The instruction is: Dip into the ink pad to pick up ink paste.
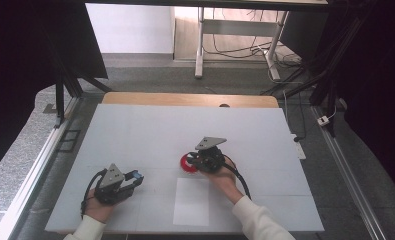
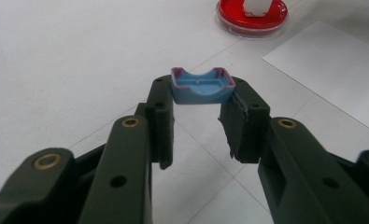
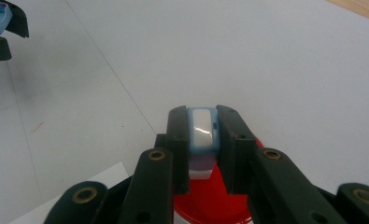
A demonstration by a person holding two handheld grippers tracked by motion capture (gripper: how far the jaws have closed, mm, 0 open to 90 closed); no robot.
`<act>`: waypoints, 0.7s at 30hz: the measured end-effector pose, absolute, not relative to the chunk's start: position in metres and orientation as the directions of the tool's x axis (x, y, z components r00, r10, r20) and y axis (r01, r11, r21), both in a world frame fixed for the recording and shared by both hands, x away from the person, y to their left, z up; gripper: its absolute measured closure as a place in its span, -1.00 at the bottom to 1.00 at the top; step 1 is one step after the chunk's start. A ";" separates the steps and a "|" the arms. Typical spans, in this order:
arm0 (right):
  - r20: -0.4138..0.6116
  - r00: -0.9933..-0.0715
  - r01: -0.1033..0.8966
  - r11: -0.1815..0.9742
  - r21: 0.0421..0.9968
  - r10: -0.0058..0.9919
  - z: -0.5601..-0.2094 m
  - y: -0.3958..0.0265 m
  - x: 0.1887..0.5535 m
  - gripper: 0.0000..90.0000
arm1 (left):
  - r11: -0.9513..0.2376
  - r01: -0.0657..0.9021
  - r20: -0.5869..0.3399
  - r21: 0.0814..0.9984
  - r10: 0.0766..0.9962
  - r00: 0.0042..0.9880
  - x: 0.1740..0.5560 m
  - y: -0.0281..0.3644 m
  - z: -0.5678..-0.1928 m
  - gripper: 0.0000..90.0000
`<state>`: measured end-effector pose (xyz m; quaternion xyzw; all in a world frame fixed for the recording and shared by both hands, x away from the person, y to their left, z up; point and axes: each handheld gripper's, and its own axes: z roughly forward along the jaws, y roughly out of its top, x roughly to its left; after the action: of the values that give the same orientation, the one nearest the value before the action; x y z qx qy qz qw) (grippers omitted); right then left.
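Both grippers point(image 2: 198, 105) point(image 3: 203, 135) clamped on pieces.

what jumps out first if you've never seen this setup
The red dish near the table's middle stands out on the white table. The right gripper above it pinches a pale blue-and-white piece. At lower left, the left gripper clamps a blue cap.

Blue cap point(image 2: 201, 87): smooth matt plastic. Red dish point(image 2: 252, 16): glossy plastic. Table point(image 1: 150, 135): matt white; bare wood edge point(image 1: 185, 99). Paper sheet point(image 1: 191, 202): matt.
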<state>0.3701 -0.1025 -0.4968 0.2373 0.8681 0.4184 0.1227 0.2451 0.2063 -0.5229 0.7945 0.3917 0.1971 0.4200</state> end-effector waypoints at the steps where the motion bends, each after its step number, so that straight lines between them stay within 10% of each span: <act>1: -0.014 -0.857 0.309 0.537 0.785 0.514 -0.496 -0.103 0.370 0.67 | -0.341 0.457 -0.015 0.822 0.788 0.615 0.245 0.206 -0.523 0.44; 21: 0.054 -0.848 0.320 0.428 0.845 0.527 -0.476 -0.123 0.367 0.67 | -0.327 0.458 -0.031 0.827 0.786 0.617 0.248 0.207 -0.524 0.44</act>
<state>0.3672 -0.1232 -0.4757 0.2527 0.8380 0.4711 0.1097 0.2481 0.2068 -0.5238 0.7914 0.3930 0.1926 0.4268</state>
